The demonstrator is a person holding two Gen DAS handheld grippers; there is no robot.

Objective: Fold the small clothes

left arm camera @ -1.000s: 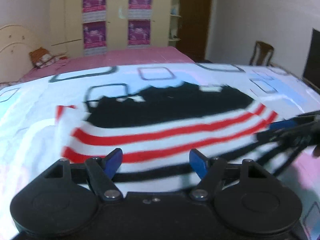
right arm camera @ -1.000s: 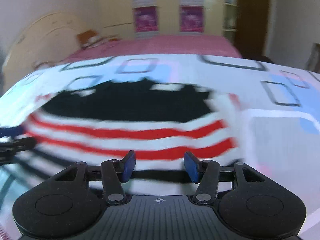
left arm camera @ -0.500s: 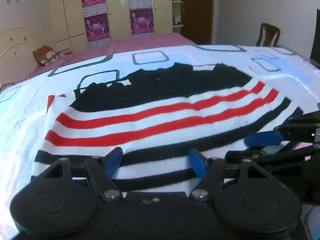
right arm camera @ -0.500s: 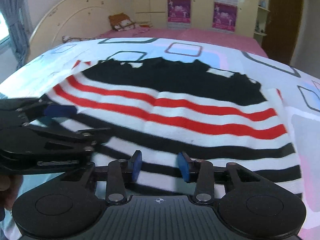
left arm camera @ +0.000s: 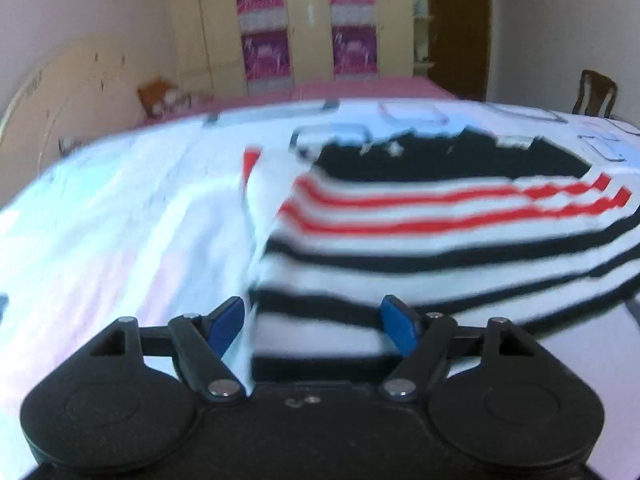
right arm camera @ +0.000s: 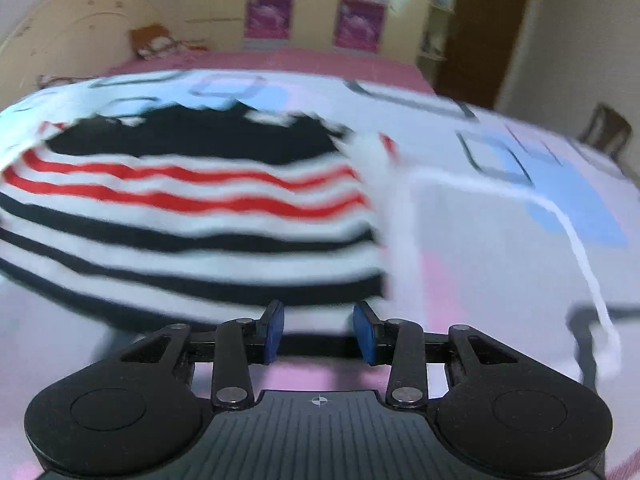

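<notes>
A small knit sweater [left arm camera: 440,264] with a black top and red, white and black stripes lies flat on the patterned bedsheet [left arm camera: 120,240]. My left gripper [left arm camera: 314,324] hangs over the sweater's near left corner. Its jaws are opening, and the hem lies beneath and between the blue pads without being pinched. In the right wrist view the sweater [right arm camera: 180,224] fills the left half. My right gripper [right arm camera: 320,332] stands at the near right corner of the hem with its pads moderately apart. The hem lies just ahead of the tips, and only sheet [right arm camera: 500,260] shows between them.
Beyond the sheet is a pink bed cover [left arm camera: 360,88], a cream headboard [left arm camera: 60,92] with a small orange cushion [left arm camera: 160,96], and a wardrobe [left arm camera: 308,20] with purple posters. A wooden chair [left arm camera: 596,94] and a dark door stand at the right.
The left gripper has slid left to the sweater's left edge and the right gripper right to its right edge. Neither sees the other now. The right jaws are narrower than at first.
</notes>
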